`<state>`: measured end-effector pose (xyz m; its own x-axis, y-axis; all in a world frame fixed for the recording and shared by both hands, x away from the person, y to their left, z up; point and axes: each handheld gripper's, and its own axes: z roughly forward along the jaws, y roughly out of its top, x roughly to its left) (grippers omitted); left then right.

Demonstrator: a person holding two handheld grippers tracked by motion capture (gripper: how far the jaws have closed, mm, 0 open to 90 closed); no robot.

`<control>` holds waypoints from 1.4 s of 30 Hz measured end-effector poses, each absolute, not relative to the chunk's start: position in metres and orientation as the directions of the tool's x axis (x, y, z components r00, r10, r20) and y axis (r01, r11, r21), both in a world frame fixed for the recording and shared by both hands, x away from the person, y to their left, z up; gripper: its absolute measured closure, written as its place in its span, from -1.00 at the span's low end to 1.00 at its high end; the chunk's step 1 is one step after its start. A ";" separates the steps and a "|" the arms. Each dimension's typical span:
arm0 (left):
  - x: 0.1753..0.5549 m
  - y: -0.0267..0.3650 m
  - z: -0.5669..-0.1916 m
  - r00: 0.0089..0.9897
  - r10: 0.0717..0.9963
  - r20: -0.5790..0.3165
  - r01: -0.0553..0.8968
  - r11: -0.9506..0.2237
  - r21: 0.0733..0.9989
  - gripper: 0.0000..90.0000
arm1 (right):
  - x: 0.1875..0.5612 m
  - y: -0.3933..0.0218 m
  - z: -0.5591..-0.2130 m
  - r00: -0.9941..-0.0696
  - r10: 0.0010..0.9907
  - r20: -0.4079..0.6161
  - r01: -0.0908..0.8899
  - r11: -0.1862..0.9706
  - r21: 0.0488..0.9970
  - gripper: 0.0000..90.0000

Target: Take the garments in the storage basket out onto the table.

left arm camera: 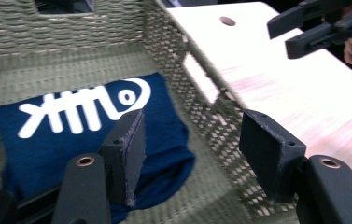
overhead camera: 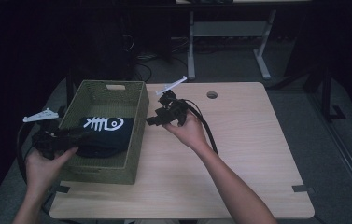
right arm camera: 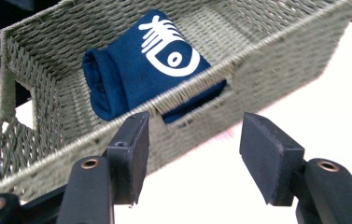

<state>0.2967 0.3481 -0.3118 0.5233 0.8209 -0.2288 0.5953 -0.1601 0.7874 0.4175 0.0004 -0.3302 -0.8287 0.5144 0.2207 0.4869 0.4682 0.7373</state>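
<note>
At the table's left edge, your left hand (overhead camera: 43, 165) comes up from the bottom of the high view and grips the left gripper (overhead camera: 86, 136) from below. That gripper lies about level, nose pointing right over the basket (overhead camera: 135, 140) wall nearest you. In the left gripper view its jaws stand apart w/ nothing between them: one pad (left arm camera: 126, 156) hangs over the cloth (left arm camera: 82, 140), the other pad sits above the basket's right wall.

Your right hand (overhead camera: 190, 130) is out over the bare table (overhead camera: 248, 154), forearm running diagonally from bottom centre. It holds the right gripper (overhead camera: 151, 121) tipped toward the basket, nose just beside the basket's right wall, not touching it as far as you can see. In the right gripper view its jaws are apart too, empty, framing the slot in that wall.

The cloth is folded, dark blue w/ a white fish-bone print, lying flat on the basket floor, nearer your end. Neither gripper touches it.

Count: 1 basket, 1 cloth, 2 grippers, 2 hands, 1 table. Each gripper carries 1 grey plate & trails 1 cable; the table top has 1 round hole (overhead camera: 212, 95) near its far edge. A desk frame stands on the floor beyond the table.
</note>
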 end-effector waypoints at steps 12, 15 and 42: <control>0.273 0.301 -0.321 0.590 0.770 -0.243 0.559 -0.172 0.811 -0.17 | 0.409 -0.055 -0.335 -0.781 0.582 0.227 0.526 0.417 0.742 -0.17; 0.274 0.285 -0.322 0.613 0.751 -0.246 0.548 -0.181 0.816 -0.18 | 0.406 -0.070 -0.336 -0.767 0.601 0.225 0.535 0.404 0.742 -0.18; 0.288 0.177 -0.336 0.742 0.612 -0.274 0.520 -0.267 0.811 -0.34 | 0.377 -0.188 -0.364 -0.621 0.744 0.248 0.639 0.296 0.710 -0.26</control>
